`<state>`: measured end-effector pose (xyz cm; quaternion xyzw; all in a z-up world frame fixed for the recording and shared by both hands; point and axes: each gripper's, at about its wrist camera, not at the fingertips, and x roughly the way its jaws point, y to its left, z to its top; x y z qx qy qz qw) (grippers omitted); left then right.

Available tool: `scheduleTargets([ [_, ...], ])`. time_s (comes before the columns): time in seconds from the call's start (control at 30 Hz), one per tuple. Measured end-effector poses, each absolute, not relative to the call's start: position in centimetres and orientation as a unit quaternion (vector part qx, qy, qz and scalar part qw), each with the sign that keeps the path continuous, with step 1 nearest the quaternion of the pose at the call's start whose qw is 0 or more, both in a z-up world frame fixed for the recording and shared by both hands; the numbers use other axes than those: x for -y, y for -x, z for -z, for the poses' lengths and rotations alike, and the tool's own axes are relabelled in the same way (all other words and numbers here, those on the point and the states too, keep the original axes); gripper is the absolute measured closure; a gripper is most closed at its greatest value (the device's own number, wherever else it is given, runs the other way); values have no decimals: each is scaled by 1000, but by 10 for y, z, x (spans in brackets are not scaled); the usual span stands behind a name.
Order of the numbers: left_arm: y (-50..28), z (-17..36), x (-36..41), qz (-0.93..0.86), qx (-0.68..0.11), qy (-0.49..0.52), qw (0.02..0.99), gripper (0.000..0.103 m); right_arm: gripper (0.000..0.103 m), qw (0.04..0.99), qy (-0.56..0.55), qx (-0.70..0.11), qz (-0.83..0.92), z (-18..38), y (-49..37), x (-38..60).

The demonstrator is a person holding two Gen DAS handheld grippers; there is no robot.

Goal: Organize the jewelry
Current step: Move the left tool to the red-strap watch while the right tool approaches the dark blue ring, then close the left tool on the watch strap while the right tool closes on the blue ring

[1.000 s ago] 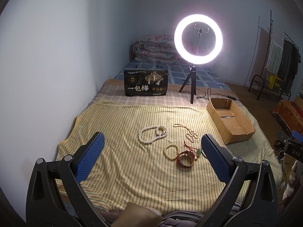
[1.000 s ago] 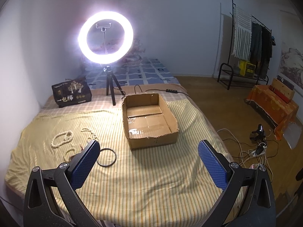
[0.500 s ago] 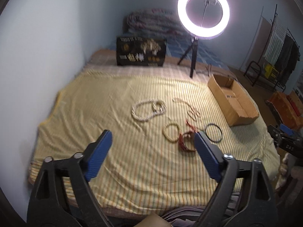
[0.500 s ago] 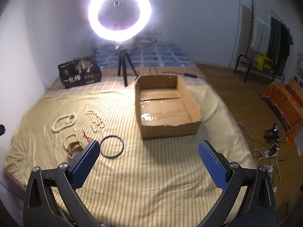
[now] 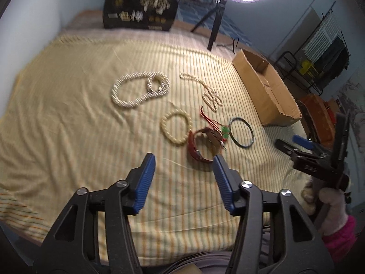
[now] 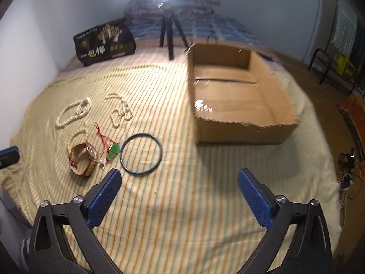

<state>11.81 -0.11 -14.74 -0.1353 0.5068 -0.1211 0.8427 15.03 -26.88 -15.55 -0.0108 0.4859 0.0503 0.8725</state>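
Note:
Jewelry lies on a yellow striped bedspread (image 5: 68, 118): a long pearl necklace (image 5: 139, 89) (image 6: 73, 111), a thin bead chain (image 5: 205, 91) (image 6: 119, 111), a cream bead bracelet (image 5: 175, 125), a red-brown watch (image 5: 200, 143) (image 6: 82, 159), a red cord with a green pendant (image 6: 109, 148), and a dark bangle (image 5: 241, 132) (image 6: 141, 155). An open cardboard box (image 6: 237, 98) (image 5: 264, 89) stands to the right. My left gripper (image 5: 184, 159) is open, just short of the watch. My right gripper (image 6: 180, 178) is open and empty, near the bangle.
A ring light on a tripod (image 5: 216, 18) and a black printed bag (image 5: 139, 11) stand at the back of the bed. A wall runs along the left. A clothes rack (image 5: 324, 45) and orange bag (image 5: 319, 118) are off the bed to the right.
Both grippers have moved forward and down toward the bedspread. The left gripper has narrowed and now sits close to the watch; the right one is closer to the bangle and box.

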Motion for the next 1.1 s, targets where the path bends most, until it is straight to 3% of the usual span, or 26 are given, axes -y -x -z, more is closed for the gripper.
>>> scheduleTargets([
  [0.43, -155, 198, 30, 139, -559, 155, 803, 67, 53, 835, -43, -545, -58, 201, -186, 268],
  [0.87, -171, 221, 42, 134, -579, 163, 788, 83, 64, 834, -53, -548, -42, 208, -201, 266],
  [1.1, -171, 221, 45, 132, -578, 155, 790, 86, 73, 834, -29, -549, -45, 208, -202, 257],
])
